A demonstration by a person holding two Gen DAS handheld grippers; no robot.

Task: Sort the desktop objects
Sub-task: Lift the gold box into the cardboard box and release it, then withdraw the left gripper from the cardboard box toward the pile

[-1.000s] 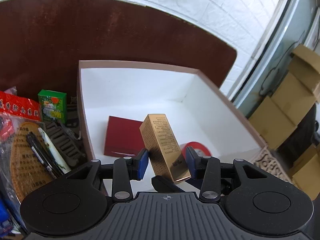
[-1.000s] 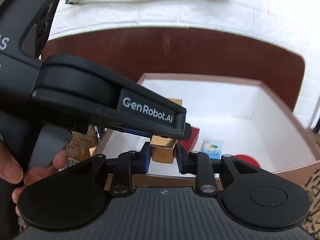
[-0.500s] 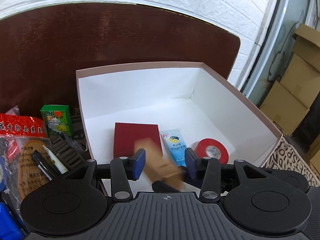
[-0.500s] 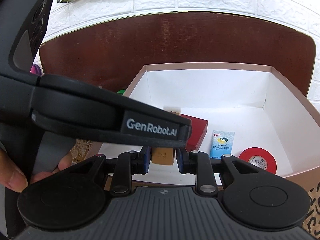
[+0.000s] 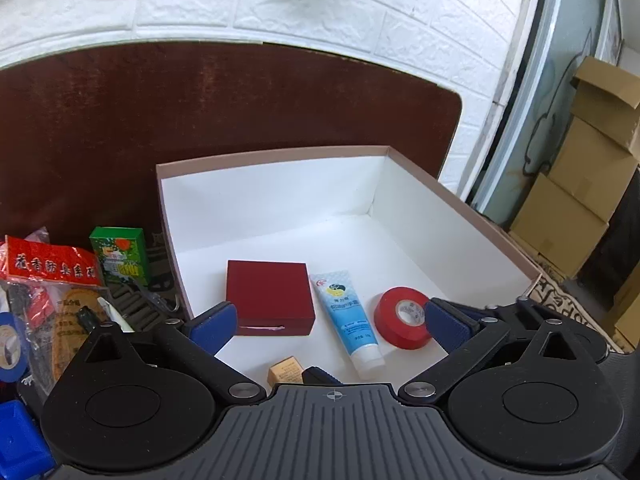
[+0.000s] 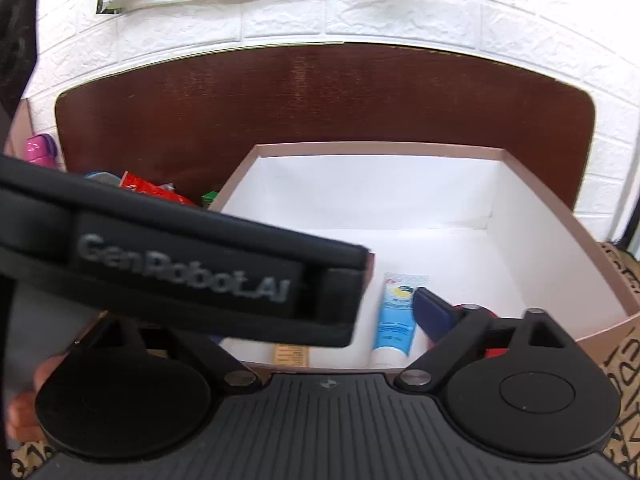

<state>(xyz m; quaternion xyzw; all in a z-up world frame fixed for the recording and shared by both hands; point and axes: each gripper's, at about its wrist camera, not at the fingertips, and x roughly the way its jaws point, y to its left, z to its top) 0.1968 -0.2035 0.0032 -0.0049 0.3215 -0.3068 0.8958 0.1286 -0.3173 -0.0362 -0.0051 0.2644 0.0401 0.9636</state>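
A white-lined cardboard box (image 5: 272,156) (image 6: 380,146) holds a dark red case (image 5: 268,298), a blue tube (image 5: 348,314) (image 6: 394,320) and a red tape roll (image 5: 404,316). A small gold carton (image 5: 286,370) (image 6: 290,354) lies on the box floor by its near wall, free of both grippers. My left gripper (image 5: 330,320) hovers over the box, its jaws opening wide with nothing pressed between the blue pads. My right gripper (image 6: 324,324) is opening too; its right finger (image 6: 432,312) shows, while the left gripper's black body (image 6: 180,276) hides the other.
Left of the box lie a green carton (image 5: 120,256), a red-labelled packet (image 5: 52,268), pens and a blue tape roll (image 5: 10,344). The brown table (image 5: 240,120) meets a white brick wall. Cardboard cartons (image 5: 580,184) stack at the right. A hand (image 6: 24,412) grips the left gripper.
The gold carton, held between both grippers a second ago, slipped down and now lies on the box floor. Both grippers have spread from nearly shut to wide.
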